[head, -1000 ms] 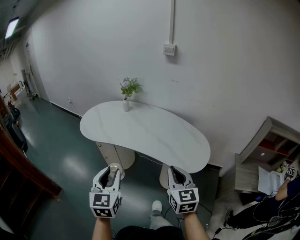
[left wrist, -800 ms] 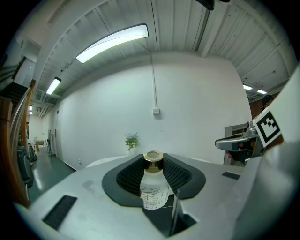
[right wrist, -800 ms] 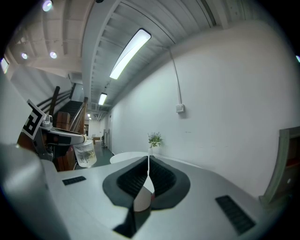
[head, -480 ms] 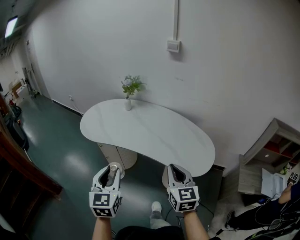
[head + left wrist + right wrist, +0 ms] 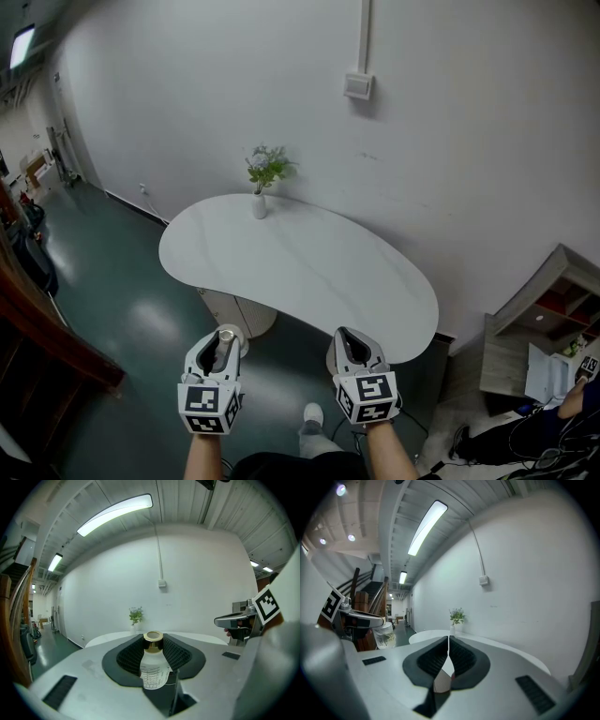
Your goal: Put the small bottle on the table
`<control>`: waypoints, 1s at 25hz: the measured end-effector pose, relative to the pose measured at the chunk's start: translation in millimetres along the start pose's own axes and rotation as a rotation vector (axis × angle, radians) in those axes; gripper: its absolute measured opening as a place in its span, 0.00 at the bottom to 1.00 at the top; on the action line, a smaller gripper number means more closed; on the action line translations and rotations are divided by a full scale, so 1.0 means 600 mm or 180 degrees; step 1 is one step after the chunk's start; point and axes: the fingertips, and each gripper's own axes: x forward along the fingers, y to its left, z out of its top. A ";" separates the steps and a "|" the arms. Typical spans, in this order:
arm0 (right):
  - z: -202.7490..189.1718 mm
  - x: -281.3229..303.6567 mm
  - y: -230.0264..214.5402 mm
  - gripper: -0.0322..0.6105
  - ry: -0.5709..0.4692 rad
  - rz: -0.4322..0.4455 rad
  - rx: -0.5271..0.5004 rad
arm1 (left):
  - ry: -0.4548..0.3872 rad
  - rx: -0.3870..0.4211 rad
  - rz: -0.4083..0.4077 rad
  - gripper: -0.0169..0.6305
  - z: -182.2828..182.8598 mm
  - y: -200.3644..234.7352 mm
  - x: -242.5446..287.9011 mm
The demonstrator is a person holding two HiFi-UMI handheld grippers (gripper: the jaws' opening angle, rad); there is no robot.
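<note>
Table (image 5: 300, 272) has drawn nearer; small bottle (image 5: 153, 666) stands clamped in left claw (image 5: 223, 340)

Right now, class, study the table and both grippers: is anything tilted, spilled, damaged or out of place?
Nothing stands out. The small bottle sits upright, capped, between the jaws of the left gripper. The right gripper is shut and empty. The vase of greenery stands upright on the table.

A frosted white body, gold cap and fine dark print are noted on the small bottle (image 5: 153, 667). Pale grey shells and black-and-white square markers are seen on the left gripper (image 5: 223, 340) and right gripper (image 5: 348, 341). The fingers (image 5: 129, 656) are recorded as black, cross-hatched. The table (image 5: 300, 267) is logged white, the floor (image 5: 131, 309) dark teal, the plant (image 5: 267, 167) green, its vase (image 5: 259, 206) white.
</note>
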 end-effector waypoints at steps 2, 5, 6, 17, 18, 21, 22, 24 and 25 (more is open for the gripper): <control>-0.002 0.015 -0.009 0.16 0.0015 0.0008 0.0019 | 0.0017 0.0014 0.0013 0.23 -0.002 0.003 0.016; -0.007 0.040 -0.026 0.16 0.0064 0.0013 0.0039 | 0.0060 0.0007 0.0016 0.23 -0.005 0.007 0.043; -0.008 0.048 -0.029 0.16 0.0076 0.0017 0.0037 | 0.0070 0.0000 0.0019 0.23 -0.006 0.009 0.052; 0.000 0.143 -0.074 0.16 0.0107 0.0114 0.0021 | 0.0121 -0.0016 0.0050 0.23 0.000 0.020 0.153; 0.001 0.151 -0.078 0.16 0.0108 0.0131 0.0019 | 0.0126 -0.0018 0.0058 0.23 0.001 0.020 0.161; 0.004 0.178 -0.088 0.16 0.0121 0.0188 0.0011 | 0.0132 -0.0028 0.0098 0.23 0.006 0.024 0.188; 0.005 0.188 -0.092 0.16 0.0125 0.0209 0.0008 | 0.0133 -0.0035 0.0113 0.23 0.008 0.025 0.197; 0.008 0.207 -0.101 0.16 0.0122 0.0248 0.0014 | 0.0137 -0.0052 0.0139 0.23 0.011 0.029 0.216; 0.009 0.216 -0.106 0.16 0.0118 0.0262 0.0020 | 0.0142 -0.0057 0.0150 0.23 0.012 0.030 0.224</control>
